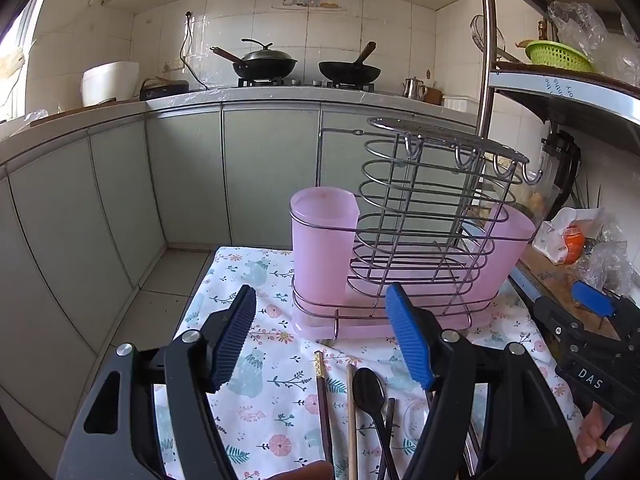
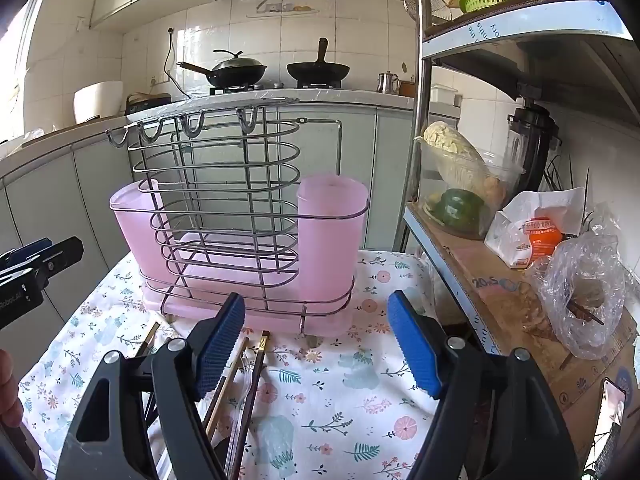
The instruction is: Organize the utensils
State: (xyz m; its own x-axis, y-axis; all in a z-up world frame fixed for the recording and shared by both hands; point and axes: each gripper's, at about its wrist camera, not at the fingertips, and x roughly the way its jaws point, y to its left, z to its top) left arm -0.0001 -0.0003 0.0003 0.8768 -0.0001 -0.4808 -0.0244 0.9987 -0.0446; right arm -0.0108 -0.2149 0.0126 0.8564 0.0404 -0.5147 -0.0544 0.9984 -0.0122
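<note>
A pink plastic and wire utensil rack (image 1: 400, 248) stands on a floral cloth; it also shows in the right wrist view (image 2: 248, 240). Its tall pink cup (image 1: 324, 240) looks empty. In front of it lie a black spoon (image 1: 370, 392), a dark chopstick (image 1: 324, 408) and a wooden chopstick (image 1: 351, 416). The chopsticks (image 2: 256, 364) and a clear plastic fork (image 2: 240, 400) show in the right wrist view. My left gripper (image 1: 322, 332) is open above the utensils, holding nothing. My right gripper (image 2: 316, 340) is open and empty over the cloth.
A metal shelf (image 2: 500, 300) at the right carries a bowl of vegetables (image 2: 460, 184), bags and a blender. The floral cloth (image 2: 340, 400) covers a small table. Kitchen cabinets and a stove with two woks (image 1: 304, 66) stand behind. Floor lies left of the table.
</note>
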